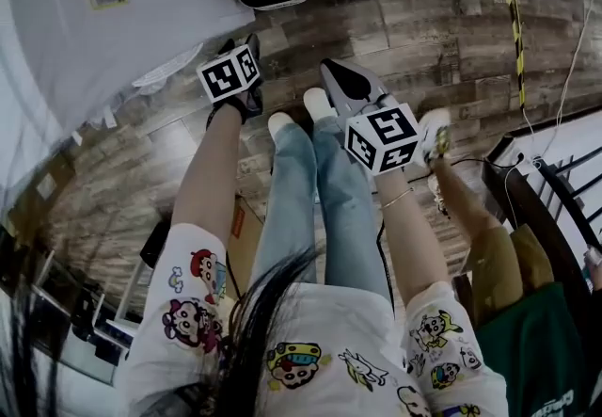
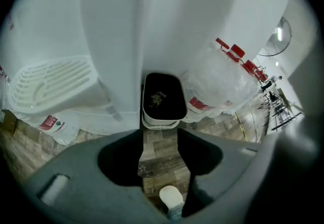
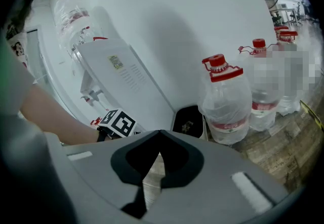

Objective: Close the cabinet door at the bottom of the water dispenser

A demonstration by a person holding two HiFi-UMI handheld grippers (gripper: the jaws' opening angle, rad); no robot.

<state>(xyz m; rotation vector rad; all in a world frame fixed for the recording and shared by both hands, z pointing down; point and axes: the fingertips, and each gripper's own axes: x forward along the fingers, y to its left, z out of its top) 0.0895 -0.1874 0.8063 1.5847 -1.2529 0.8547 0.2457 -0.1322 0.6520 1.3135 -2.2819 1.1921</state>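
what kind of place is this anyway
Probably an indoor drinking-water corner of an office or home, though I can't tell which. A white water dispenser stands on wood-look plank flooring, with large clear red-capped water jugs and a small waste bin nearby.

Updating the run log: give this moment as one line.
cabinet door: open | left hand-held gripper: open, empty | right hand-held gripper: shut, empty

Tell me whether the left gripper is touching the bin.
Apart. In the left gripper view the open left gripper hangs over floor, with the bin beyond it; the head view shows planks between them.
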